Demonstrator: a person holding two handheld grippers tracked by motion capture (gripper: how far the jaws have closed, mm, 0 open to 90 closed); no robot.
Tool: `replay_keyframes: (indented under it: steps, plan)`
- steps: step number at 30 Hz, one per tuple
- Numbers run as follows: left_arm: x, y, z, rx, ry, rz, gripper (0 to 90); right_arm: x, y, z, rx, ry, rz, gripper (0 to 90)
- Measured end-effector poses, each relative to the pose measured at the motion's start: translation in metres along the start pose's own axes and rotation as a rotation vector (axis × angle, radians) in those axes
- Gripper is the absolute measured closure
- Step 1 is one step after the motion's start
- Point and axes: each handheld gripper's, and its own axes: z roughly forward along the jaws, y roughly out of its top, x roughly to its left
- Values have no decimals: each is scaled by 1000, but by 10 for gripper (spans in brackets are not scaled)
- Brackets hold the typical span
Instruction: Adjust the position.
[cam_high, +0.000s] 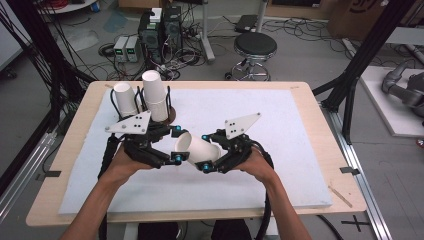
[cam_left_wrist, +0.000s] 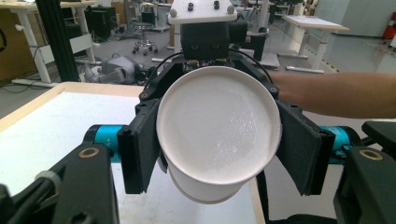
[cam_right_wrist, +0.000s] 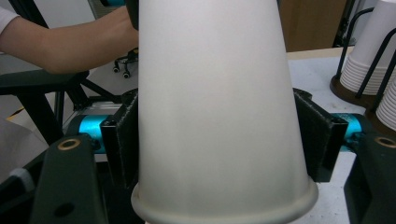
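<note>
Gripping one white paper cup lying sideways just above the white foam mat, I am clamping my left gripper and right gripper on opposite ends.

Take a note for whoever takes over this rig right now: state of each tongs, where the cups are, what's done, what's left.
Left tongs: shut on the paper cup, base end.
Right tongs: shut on the same cup, rim end.
The cup hangs on its side above the white mat, between both hands.
Two cup stacks stand upside down in the rack at the far left.
Done: one cup is out of the rack and held by both.
Left: likely let go with one tongs and set the cup down.
</note>
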Motion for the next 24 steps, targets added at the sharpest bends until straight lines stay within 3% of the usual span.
replay_keyframes:
  steps: [6, 9, 10, 12, 15, 24]
  plan:
    - [0, 0, 0, 3, -2, 1, 351, 0, 0, 0, 1, 0, -7, 293]
    - [-2, 0, 0, 1, 20, 19, 343, 0, 0, -1, 2, -6, -7, 293]
    - [-2, 0, -1, -2, 30, 16, 299, 0, 0, -1, 2, -8, -5, 293]
    - [-1, -1, -3, 2, 40, -3, 114, 1, 0, -3, 2, -14, 0, 292]
    - [1, -3, -8, 25, 67, -39, 58, 1, 0, -5, 2, -20, -2, 292]
    - [0, -4, -22, 72, 101, -36, 58, 1, -1, -6, 45, -41, 21, 291]
